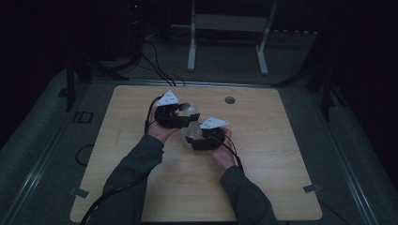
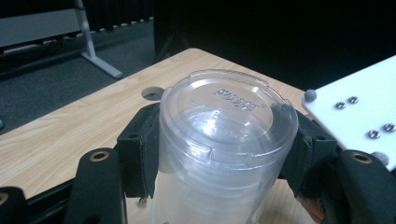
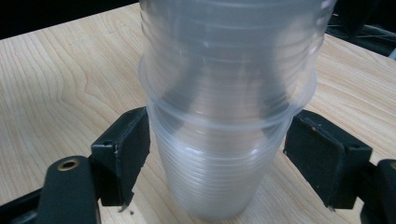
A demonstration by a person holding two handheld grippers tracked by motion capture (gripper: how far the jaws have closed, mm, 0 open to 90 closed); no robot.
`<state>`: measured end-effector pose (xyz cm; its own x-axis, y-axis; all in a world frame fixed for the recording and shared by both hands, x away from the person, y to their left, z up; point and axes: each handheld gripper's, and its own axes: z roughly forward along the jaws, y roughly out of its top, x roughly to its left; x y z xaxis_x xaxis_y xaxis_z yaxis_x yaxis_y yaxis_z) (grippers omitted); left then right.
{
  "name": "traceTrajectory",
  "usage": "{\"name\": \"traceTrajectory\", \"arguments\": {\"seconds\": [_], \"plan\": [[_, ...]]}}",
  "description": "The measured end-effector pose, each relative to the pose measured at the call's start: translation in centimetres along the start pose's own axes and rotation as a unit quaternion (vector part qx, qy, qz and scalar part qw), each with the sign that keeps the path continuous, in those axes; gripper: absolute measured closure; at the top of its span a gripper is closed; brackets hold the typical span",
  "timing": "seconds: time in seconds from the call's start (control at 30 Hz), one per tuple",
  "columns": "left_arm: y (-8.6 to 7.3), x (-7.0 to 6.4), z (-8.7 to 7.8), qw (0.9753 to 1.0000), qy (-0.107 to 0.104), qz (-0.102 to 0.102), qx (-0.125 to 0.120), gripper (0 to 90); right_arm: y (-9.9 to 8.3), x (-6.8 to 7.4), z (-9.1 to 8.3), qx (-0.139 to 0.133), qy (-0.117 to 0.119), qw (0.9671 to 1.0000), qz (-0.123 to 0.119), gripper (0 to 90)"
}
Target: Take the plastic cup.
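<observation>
A stack of clear plastic cups (image 1: 189, 111) is held over the middle of the wooden table (image 1: 267, 187) between both grippers. My left gripper (image 1: 184, 116) is shut on the stack; in the left gripper view its black pads (image 2: 140, 149) press both sides just under the closed, embossed cup base (image 2: 229, 112). My right gripper (image 1: 191, 140) grips the nearer part of the stack. In the right gripper view its pads (image 3: 123, 149) sit against the tapering cups (image 3: 215, 158) below a wide rim. The right gripper's white plate (image 2: 359, 107) shows in the left gripper view.
A round cable hole (image 1: 230, 100) lies in the table behind the grippers. Beyond the far edge, a white metal frame (image 1: 227, 23) and loose cables (image 1: 155, 65) rest on the dark floor. Bare wood surrounds the hands on all sides.
</observation>
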<state>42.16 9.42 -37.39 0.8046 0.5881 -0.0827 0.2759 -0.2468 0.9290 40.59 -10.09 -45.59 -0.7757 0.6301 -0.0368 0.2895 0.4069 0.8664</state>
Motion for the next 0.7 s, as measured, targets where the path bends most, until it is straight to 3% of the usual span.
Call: {"name": "traceTrajectory", "arguments": {"seconds": [0.7], "plan": [[2.9,-0.5,-2.2,0.9994,-0.016,0.008,-0.029,38.0,-0.4,0.7,-2.7,-0.014,0.005,0.9998,-0.011,18.5]]}}
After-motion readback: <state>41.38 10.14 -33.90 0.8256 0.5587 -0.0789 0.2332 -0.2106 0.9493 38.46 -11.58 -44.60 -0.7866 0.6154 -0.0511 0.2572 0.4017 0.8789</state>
